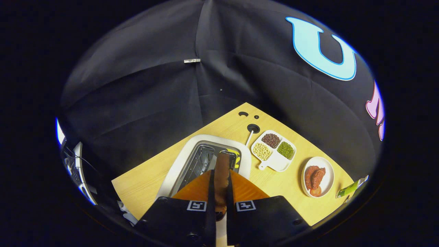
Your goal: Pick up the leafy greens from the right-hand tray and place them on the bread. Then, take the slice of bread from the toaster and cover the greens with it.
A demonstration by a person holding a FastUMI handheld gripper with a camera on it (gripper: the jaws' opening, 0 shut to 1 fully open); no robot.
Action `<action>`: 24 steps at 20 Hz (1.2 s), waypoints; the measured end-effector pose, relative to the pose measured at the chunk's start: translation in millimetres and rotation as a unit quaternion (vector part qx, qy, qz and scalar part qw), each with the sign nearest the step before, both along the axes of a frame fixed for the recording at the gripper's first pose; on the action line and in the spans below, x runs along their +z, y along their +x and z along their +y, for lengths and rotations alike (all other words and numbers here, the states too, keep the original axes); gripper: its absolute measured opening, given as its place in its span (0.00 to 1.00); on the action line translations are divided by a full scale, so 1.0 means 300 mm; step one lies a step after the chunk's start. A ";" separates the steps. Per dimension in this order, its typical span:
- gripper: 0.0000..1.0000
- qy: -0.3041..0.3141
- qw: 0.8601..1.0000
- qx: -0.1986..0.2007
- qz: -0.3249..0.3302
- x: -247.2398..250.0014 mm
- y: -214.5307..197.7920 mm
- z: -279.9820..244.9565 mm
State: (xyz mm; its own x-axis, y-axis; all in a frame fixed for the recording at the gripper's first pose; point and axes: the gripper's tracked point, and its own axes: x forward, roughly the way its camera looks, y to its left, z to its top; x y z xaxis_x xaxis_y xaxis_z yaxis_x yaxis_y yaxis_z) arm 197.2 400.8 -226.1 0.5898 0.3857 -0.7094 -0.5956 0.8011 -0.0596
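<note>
The gripper (221, 192) has its two fingers drawn in narrow on a slice of bread (222, 171), seen edge-on, brown-crusted and upright, clamped from both sides. The slice is held above the open slots of a white toaster (178, 168) that stands on the light wooden table (144, 185); whether its lower edge is clear of the slot is hidden by the fingers. A square black-and-white marker (196, 205) sits on each finger; no readable writing shows on the toaster.

To the right of the toaster lies a white divided dish (274, 164) with dark red beans, pale yellow beans and green beans in separate compartments. Further right, a white round plate (325, 171) carries reddish-brown food. A green packet (348, 189) lies at the table's right edge, its print too small to read.
</note>
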 end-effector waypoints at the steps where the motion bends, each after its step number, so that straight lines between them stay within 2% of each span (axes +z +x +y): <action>1: 0.14 0.001 1.000 0.000 0.000 0.009 -0.002 -0.003; 6: 0.14 0.031 0.999 -0.014 -0.012 0.116 -0.018 -0.019; 11: 0.14 0.065 0.997 -0.025 -0.041 0.294 -0.023 -0.065; 17: 0.14 0.113 0.990 -0.063 -0.052 0.439 -0.049 -0.243; 21: 0.14 0.124 0.987 -0.091 -0.051 0.442 -0.058 -0.434; 24: 0.14 0.129 0.986 -0.104 -0.024 0.352 -0.074 -0.562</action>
State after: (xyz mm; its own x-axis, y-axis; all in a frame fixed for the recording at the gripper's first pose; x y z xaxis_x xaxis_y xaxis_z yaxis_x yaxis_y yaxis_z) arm 175.1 232.0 -120.7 0.7052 0.4169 -0.5736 -0.4184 0.8977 0.1381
